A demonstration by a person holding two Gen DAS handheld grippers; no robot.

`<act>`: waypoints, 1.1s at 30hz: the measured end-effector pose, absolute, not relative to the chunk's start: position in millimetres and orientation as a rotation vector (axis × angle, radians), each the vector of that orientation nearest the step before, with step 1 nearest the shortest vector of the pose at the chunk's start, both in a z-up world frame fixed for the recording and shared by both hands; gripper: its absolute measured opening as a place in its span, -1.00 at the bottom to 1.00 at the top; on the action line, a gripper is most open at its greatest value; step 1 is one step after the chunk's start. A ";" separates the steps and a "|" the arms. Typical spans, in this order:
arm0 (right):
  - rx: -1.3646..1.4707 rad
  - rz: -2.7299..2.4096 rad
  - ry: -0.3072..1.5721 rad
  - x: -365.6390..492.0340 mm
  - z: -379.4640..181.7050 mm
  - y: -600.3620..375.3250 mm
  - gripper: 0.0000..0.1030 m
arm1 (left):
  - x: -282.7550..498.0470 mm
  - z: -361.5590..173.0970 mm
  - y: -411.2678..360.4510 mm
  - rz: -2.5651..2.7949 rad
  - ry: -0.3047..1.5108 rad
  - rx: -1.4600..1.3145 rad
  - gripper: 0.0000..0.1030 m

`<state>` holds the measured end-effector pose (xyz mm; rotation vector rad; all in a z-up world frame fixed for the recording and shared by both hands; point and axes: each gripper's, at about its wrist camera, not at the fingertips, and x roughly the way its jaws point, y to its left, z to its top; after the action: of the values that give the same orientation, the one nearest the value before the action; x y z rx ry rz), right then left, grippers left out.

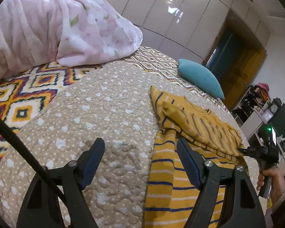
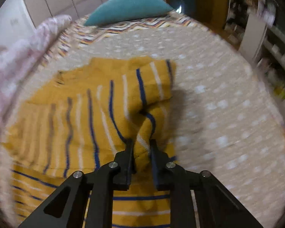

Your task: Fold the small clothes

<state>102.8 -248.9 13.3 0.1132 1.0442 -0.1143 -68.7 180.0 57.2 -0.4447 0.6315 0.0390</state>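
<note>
A small mustard-yellow striped sweater [image 1: 195,125] lies on the beige dotted quilt [image 1: 104,114], its upper part folded over the lower part. My left gripper [image 1: 140,148] is open and empty, hovering above the quilt at the sweater's left edge. My right gripper [image 2: 140,144] is shut on a bunched fold of the sweater [image 2: 104,102] near its right edge; it also shows in the left wrist view [image 1: 245,150], held by a hand at the sweater's far side.
A pink fleece blanket [image 1: 47,24] is heaped at the back left of the bed. A teal pillow [image 1: 199,77] lies at the far end. A patterned bedspread [image 1: 22,98] shows under the quilt. Wardrobe doors [image 1: 171,15] and cluttered shelves [image 1: 260,102] stand beyond.
</note>
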 end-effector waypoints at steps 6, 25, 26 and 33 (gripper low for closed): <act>0.105 -0.129 0.996 92.0 31.6 -259.1 -0.31 | -65.6 50.1 193.3 0.038 0.660 -0.520 0.49; -0.106 0.448 1.048 107.0 15.0 32.8 -0.60 | -64.5 43.5 207.6 0.085 0.685 -0.527 0.49; -0.106 0.445 1.068 110.5 9.3 38.8 -0.57 | -64.2 43.3 207.6 0.088 0.689 -0.525 0.49; -0.004 0.481 1.038 106.8 31.1 17.2 -0.44 | -62.4 39.2 208.4 0.085 0.720 -0.530 0.49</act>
<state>106.8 17.2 31.1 -0.0037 1.0375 0.4806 -62.4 208.4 39.2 -0.5305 0.7197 0.0851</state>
